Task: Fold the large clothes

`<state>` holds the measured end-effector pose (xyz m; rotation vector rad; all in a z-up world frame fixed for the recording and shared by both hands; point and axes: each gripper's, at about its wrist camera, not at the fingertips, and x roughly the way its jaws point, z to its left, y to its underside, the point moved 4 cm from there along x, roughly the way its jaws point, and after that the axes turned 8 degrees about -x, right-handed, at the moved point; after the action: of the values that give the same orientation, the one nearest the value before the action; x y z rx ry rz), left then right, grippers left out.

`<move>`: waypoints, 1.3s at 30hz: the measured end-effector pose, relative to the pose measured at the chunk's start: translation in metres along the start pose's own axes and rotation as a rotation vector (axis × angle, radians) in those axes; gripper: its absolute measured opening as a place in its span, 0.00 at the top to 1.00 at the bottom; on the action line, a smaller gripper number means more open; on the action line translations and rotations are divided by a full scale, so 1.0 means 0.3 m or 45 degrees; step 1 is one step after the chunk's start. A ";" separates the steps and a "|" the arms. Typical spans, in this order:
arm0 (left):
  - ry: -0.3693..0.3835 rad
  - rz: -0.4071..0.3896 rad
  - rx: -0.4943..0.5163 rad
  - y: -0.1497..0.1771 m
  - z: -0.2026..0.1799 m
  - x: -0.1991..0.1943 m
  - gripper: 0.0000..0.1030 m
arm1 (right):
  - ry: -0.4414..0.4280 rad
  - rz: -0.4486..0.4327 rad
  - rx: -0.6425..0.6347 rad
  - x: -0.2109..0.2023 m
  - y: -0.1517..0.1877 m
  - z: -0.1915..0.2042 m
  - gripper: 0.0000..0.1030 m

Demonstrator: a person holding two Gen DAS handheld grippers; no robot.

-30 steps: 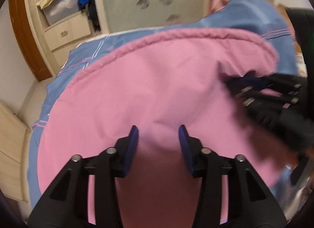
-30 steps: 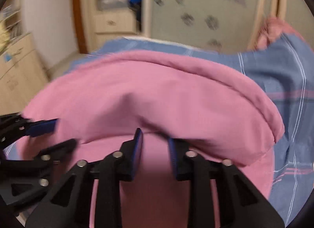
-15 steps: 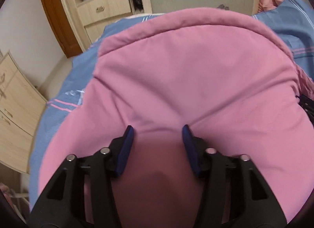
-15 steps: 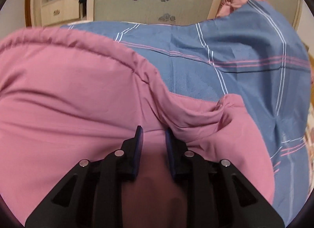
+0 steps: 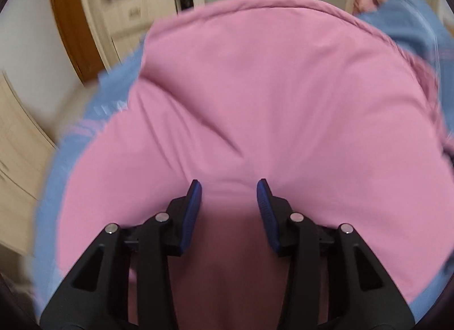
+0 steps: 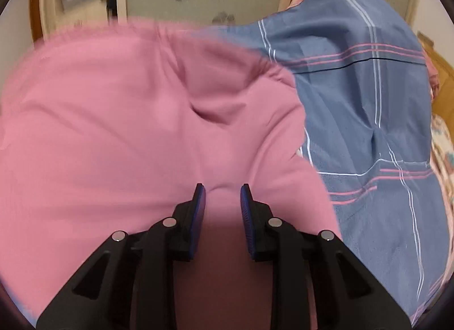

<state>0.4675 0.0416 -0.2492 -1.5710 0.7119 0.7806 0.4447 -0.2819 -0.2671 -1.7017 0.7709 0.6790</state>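
— Pink cotton everywhere: the pink garment (image 5: 269, 97) fills the middle of both views, spread on the blue plaid bedcover (image 6: 369, 97) that shows at the right of the right view.

— Folded yet?

— Partly, I'd guess. A doubled edge runs along the top of the frame, with creases at centre. It needs smoothing and probably another fold.

— And the grippers?

— The left gripper (image 5: 229, 188) has its fingers apart, cloth beneath, nothing pinched. The right gripper (image 6: 222, 192) is narrower, cloth bulging between; gripped or not, I cannot tell.
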 end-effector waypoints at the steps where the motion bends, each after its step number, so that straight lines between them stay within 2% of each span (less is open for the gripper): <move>1: 0.024 0.022 -0.041 -0.005 0.011 0.007 0.58 | 0.015 0.010 0.000 0.008 0.000 0.005 0.75; 5: -0.051 0.009 0.019 0.005 -0.020 0.032 0.58 | 0.074 0.036 -0.067 0.046 -0.011 0.049 0.74; 8: -0.047 0.015 -0.024 0.021 -0.015 0.043 0.58 | 0.019 0.040 -0.032 0.062 -0.005 0.035 0.74; 11: -0.086 0.005 0.000 0.035 -0.026 0.050 0.58 | -0.030 0.036 0.007 0.063 -0.002 0.017 0.74; 16: -0.109 0.003 -0.003 0.050 -0.034 0.048 0.58 | 0.032 -0.008 -0.018 0.038 0.011 0.039 0.74; 20: -0.117 0.030 -0.031 0.057 -0.028 0.057 0.58 | 0.011 -0.010 -0.006 0.034 0.019 0.036 0.74; 24: -0.182 0.049 -0.015 0.055 -0.047 0.039 0.58 | 0.039 0.021 -0.044 0.043 -0.001 0.023 0.74; 25: -0.201 0.060 0.029 0.042 -0.064 0.012 0.63 | 0.072 0.048 -0.098 0.027 -0.030 0.020 0.74; 26: -0.156 0.060 0.067 0.025 -0.080 -0.022 0.72 | 0.086 0.026 -0.135 -0.012 -0.062 0.021 0.74; 27: -0.068 0.037 0.094 0.006 -0.097 -0.066 0.71 | 0.053 -0.057 -0.140 -0.062 -0.091 0.024 0.74; 28: 0.004 -0.034 0.107 -0.026 -0.113 -0.129 0.70 | -0.018 -0.197 -0.121 -0.144 -0.141 0.023 0.70; 29: 0.012 -0.111 0.097 -0.062 -0.122 -0.180 0.61 | -0.058 -0.272 -0.088 -0.194 -0.186 0.021 0.66; 30: 0.022 -0.174 0.063 -0.103 -0.130 -0.218 0.53 | -0.093 -0.318 -0.036 -0.224 -0.236 0.020 0.57; 31: 0.051 -0.201 0.028 -0.134 -0.139 -0.234 0.39 | -0.142 -0.338 0.005 -0.236 -0.274 0.028 0.49; 33: 0.111 -0.185 -0.005 -0.204 -0.177 -0.207 0.37 | -0.240 -0.321 0.039 -0.190 -0.363 0.062 0.48; 35: 0.057 -0.171 0.018 -0.249 -0.210 -0.143 0.36 | -0.197 -0.280 0.039 -0.107 -0.417 0.088 0.48; 37: 0.008 -0.180 0.016 -0.281 -0.230 -0.069 0.32 | -0.221 -0.253 0.067 -0.014 -0.434 0.117 0.47; 39: -0.038 -0.163 0.035 -0.290 -0.230 0.027 0.25 | -0.245 -0.236 0.101 0.079 -0.411 0.129 0.39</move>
<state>0.5487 -0.0156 -0.1986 -1.5606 0.5917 0.6953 0.5533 -0.2243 -0.2211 -1.5858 0.4923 0.6632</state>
